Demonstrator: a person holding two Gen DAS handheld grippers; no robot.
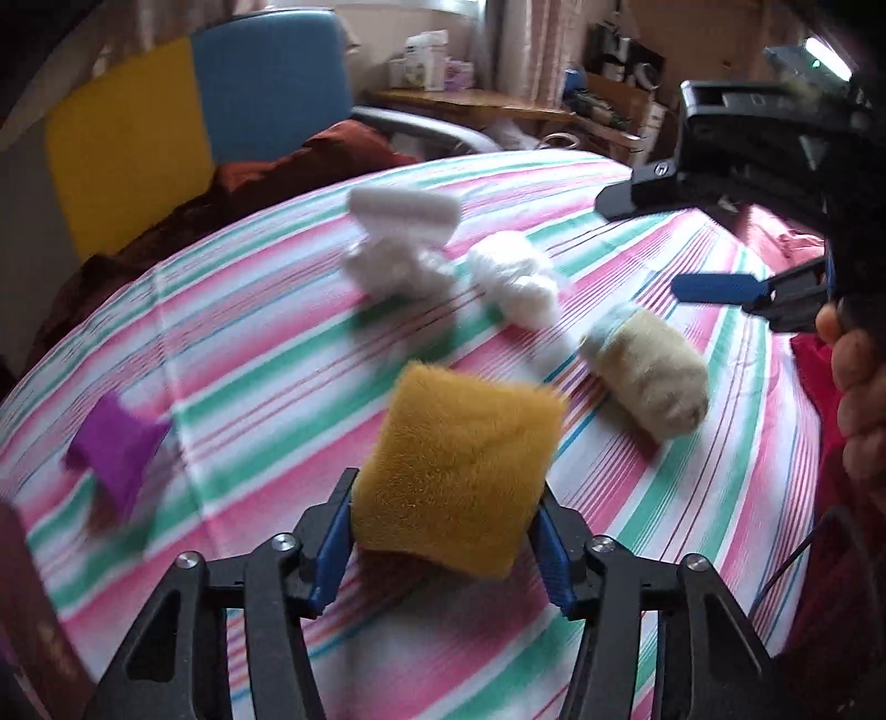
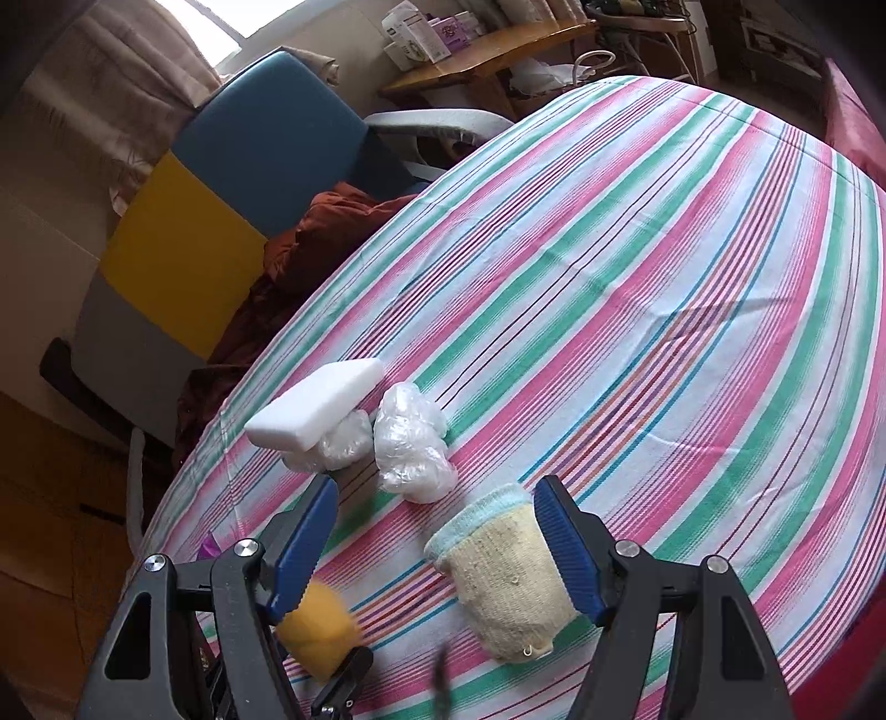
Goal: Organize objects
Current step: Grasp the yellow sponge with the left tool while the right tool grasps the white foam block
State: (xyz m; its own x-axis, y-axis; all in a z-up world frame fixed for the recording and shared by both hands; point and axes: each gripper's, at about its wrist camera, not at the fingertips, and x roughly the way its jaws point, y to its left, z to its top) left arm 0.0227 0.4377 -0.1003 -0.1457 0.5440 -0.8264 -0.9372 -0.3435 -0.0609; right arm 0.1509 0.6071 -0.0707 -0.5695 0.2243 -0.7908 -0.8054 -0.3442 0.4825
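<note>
A yellow sponge (image 1: 459, 471) with a dark underside sits between the blue pads of my left gripper (image 1: 446, 490), which is shut on its two sides; it shows as a yellow blur (image 2: 315, 626) low in the right wrist view. A cream knitted roll with a pale blue cuff (image 2: 498, 576) (image 1: 648, 371) lies on the striped cloth. My right gripper (image 2: 436, 487) (image 1: 681, 243) hangs open over it, its right pad close beside the roll and its left pad well apart. A white foam block (image 2: 315, 404) and two crumpled clear plastic wads (image 2: 410, 448) lie just beyond.
A purple scrap (image 1: 116, 448) lies at the left on the striped cloth (image 2: 664, 277). Past the cloth's far edge are a rust-brown blanket (image 2: 310, 243), a blue and yellow chair (image 2: 221, 183) and a wooden shelf (image 2: 487, 50). A person's hand (image 1: 858, 387) is at the right.
</note>
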